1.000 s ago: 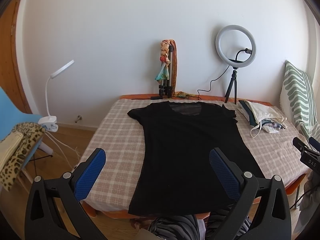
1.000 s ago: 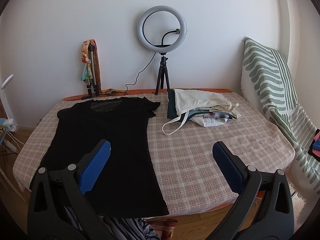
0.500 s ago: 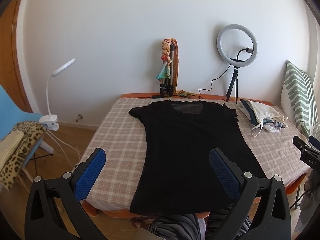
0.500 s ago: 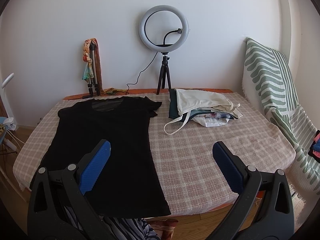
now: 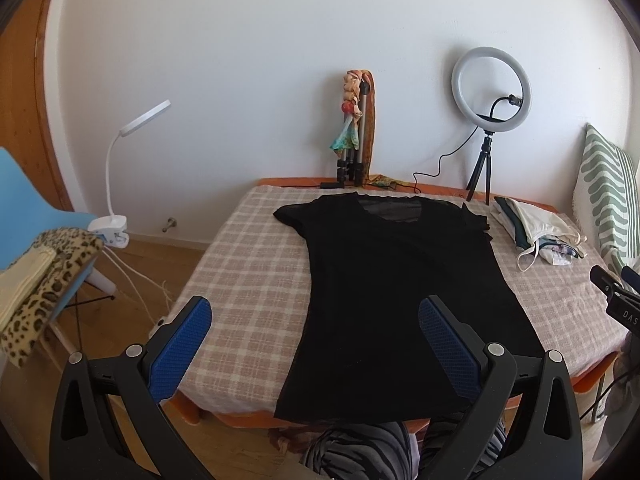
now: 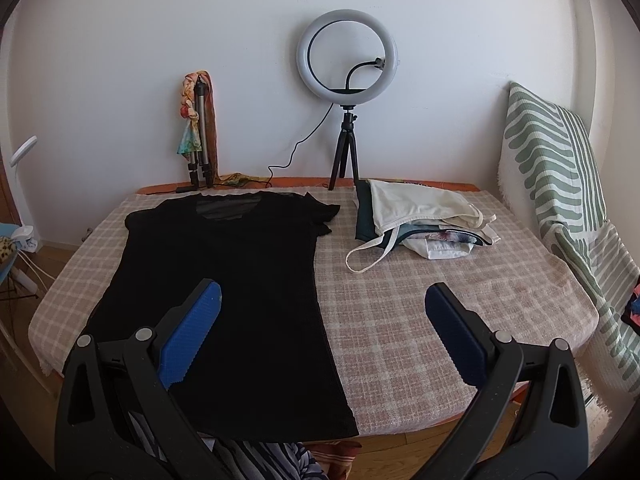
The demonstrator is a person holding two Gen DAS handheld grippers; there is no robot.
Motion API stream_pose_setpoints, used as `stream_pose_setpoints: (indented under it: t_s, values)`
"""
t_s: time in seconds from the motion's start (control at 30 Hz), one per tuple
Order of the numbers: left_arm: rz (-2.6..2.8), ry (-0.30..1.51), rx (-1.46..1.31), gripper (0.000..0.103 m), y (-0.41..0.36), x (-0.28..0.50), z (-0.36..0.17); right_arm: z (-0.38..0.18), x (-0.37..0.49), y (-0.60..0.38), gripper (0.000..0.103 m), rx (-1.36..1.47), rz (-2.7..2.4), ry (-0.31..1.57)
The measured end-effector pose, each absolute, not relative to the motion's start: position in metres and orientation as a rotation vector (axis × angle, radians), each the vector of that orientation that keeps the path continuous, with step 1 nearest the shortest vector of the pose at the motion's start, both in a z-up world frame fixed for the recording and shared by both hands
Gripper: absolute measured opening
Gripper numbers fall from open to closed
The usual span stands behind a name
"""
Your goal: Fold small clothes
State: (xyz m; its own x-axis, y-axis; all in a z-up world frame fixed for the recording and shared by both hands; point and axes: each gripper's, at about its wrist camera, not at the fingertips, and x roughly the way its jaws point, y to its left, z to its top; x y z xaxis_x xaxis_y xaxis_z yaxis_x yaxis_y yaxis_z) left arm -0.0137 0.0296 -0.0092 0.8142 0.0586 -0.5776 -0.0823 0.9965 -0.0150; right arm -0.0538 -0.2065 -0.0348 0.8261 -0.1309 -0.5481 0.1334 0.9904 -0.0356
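Both claws, left claw [image 5: 314, 332] and right claw [image 6: 322, 320], are hanging wide open above the near edge of the worktop [image 6: 420, 320], gripping nothing. Black T-shirt [image 6: 224, 280] is lying flat, unfolded, left of the folded pile [image 6: 420, 220]; folding seems not yet begun.

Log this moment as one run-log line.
stage: pre-grasp | left gripper: open, empty | right gripper: open, empty | black t-shirt: flat, unfolded | clothes pile: beside it
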Motion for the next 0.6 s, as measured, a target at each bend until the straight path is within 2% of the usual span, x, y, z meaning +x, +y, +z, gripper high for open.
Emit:
stream_pose_setpoints:
  t_s: [0.43, 0.5, 0.6]
  values:
    - [0.01, 0.741, -0.328, 0.1, 0.085, -0.019, -0.082, -0.008, 0.008, -0.155, 0.103, -0.05, 0.139, 0.557]
    - [0.0, 0.759, -0.351, 0.09, 0.091, -0.019, -0.096, -0.005, 0.026, -0.14, 0.103, -0.051, 0.19, 0.558]
    - [-0.023, 0.799, -0.382, 0.084, 0.098, -0.016, -0.116, -0.004, 0.056, -0.113, 0.095, -0.039, 0.267, 0.578]
